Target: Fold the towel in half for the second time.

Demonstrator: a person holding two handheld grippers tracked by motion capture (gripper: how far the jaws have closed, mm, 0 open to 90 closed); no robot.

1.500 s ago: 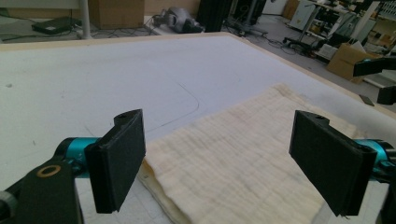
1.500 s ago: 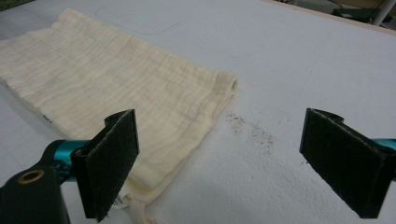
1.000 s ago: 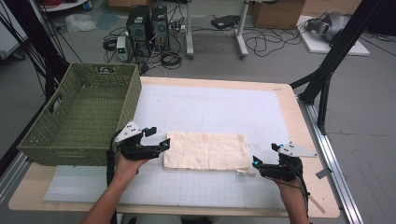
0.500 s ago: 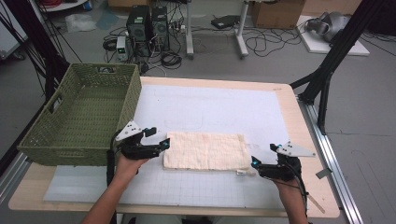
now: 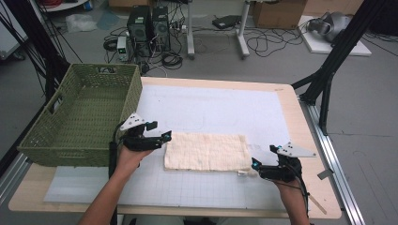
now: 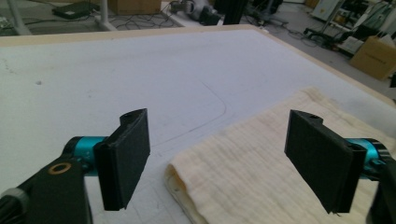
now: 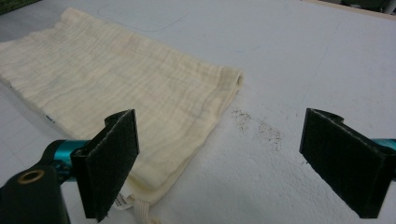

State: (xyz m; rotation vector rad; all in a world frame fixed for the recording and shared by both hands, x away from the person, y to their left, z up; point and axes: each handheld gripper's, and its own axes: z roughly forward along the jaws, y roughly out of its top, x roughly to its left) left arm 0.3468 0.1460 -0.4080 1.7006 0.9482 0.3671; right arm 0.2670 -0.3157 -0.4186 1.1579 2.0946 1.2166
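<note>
- Sitting at the table's far-left edge: green basket, nothing seen inside, just beside the left hand.
- Hovering at the cloth's left short end: left gripper, tips pointing right, toward the cloth.
- Standing wide apart in the left gripper view, jaws just closing a little, nothing pinched; folded left end of the cloth lying low between them, pads not pressing on it.
- Lying flat on the white mat, near the table's front middle: cloth, folded to a rectangle, cream, long axis running left to right, from one gripper to the other.
- Waiting at the near-right corner of the cloth: right gripper, tips pointing left.
- Gaping wide in the right gripper view, holding nothing; cloth corner with a small tag in front of the left jaw, bare mat before the right one.
- Judging the coming move: each gripper faces one short end, so a pinch at both ends looks likely, with the long axis stretched between them.
- Judging nearness: left gripper already straddles its end and seems closer to a grip; right gripper sits a touch off its corner, toward the front edge.
- Judging the path: basket lies left of the cloth, so a carry would run leftward, past the left hand.
</note>
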